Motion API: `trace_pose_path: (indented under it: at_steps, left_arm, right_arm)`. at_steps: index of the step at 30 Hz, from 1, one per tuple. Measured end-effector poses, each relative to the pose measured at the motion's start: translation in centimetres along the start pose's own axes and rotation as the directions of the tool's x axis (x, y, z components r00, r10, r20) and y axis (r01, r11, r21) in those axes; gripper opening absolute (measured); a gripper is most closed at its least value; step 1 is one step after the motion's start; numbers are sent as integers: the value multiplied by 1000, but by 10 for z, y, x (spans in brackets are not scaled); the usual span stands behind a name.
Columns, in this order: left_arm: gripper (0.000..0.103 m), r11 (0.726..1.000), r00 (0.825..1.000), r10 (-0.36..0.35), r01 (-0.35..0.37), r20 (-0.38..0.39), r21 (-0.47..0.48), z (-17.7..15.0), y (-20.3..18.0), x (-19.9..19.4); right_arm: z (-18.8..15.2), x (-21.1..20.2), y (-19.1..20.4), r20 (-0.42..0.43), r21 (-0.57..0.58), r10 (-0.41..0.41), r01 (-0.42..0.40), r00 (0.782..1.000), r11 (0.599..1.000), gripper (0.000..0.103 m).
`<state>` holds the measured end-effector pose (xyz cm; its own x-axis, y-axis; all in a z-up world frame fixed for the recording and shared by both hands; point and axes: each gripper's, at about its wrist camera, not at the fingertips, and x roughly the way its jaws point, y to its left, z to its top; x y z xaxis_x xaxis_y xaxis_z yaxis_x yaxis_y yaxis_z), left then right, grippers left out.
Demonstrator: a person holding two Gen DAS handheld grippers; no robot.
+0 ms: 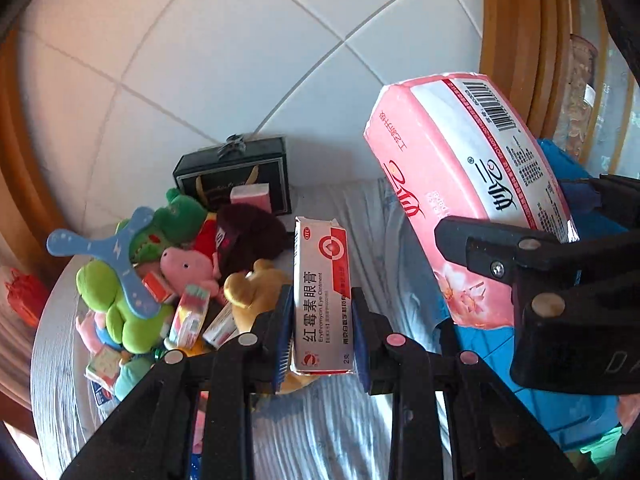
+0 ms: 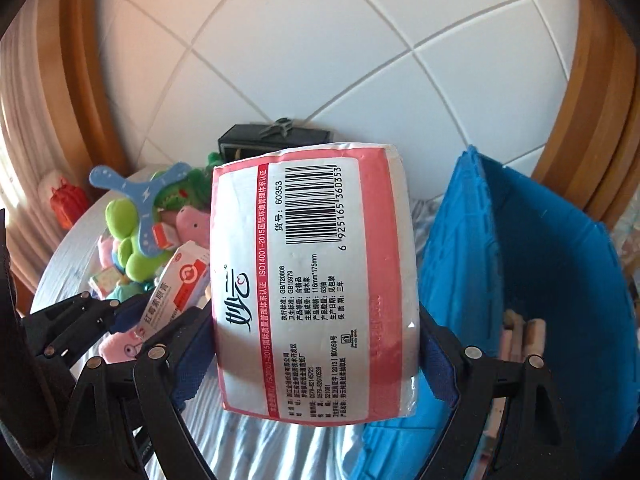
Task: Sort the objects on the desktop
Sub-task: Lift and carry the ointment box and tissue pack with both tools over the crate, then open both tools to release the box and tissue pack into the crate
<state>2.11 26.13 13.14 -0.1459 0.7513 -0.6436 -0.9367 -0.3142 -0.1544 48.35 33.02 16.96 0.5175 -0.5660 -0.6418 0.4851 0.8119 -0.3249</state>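
Note:
My left gripper (image 1: pixel 322 332) is shut on a white and red ointment box (image 1: pixel 322 300), held upright above the striped tablecloth (image 1: pixel 320 420); the box also shows in the right wrist view (image 2: pixel 176 292). My right gripper (image 2: pixel 316 352) is shut on a pink tissue pack (image 2: pixel 312 280), held up just left of the blue bin (image 2: pixel 540 260). In the left wrist view the pack (image 1: pixel 460 200) stands to the right, with the right gripper's finger (image 1: pixel 492 248) across it.
A pile of plush toys (image 1: pixel 160 280), small boxes and a blue boomerang toy (image 1: pixel 116 256) lies at the left. A black gift box (image 1: pixel 236 176) stands against the tiled wall. The blue bin holds some pale items (image 2: pixel 524 336). The round table's edge (image 1: pixel 48 340) curves at the left.

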Motion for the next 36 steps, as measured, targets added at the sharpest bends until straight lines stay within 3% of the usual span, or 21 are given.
trace_pose_path:
  at_steps: [9, 17, 21, 26, 30, 32, 34, 36]
  left_arm:
    - [26, 991, 995, -101, 99, 11, 93, 83, -103, -1]
    - [26, 961, 981, -183, 193, -70, 198, 121, -220, 27]
    - [26, 949, 965, -178, 220, -191, 227, 118, -273, 69]
    - [26, 932, 928, -139, 241, -346, 271, 93, -317, 125]
    - [26, 920, 898, -96, 245, -429, 307, 67, -329, 159]
    - [26, 916, 871, -35, 224, -490, 334, 55, -330, 172]
    - [27, 926, 856, -24, 214, -517, 311, 51, -325, 175]
    - [27, 926, 852, -29, 220, -522, 307, 49, -324, 173]
  right_arm:
    - [28, -46, -127, 19, 133, -131, 127, 991, 983, 89]
    - [6, -57, -258, -42, 248, -231, 234, 972, 940, 89]
    - [-21, -33, -308, -139, 261, -275, 303, 951, 917, 89]
    - [-62, 18, -352, -270, 284, -274, 349, 923, 893, 89]
    - [-91, 52, -368, -349, 274, -256, 359, 902, 892, 89]
    - [-99, 62, -368, -401, 251, -253, 371, 880, 894, 89]
    - [-100, 62, -362, -393, 239, -250, 360, 885, 902, 89]
    - [-102, 62, -356, -390, 218, -267, 370, 881, 903, 89]
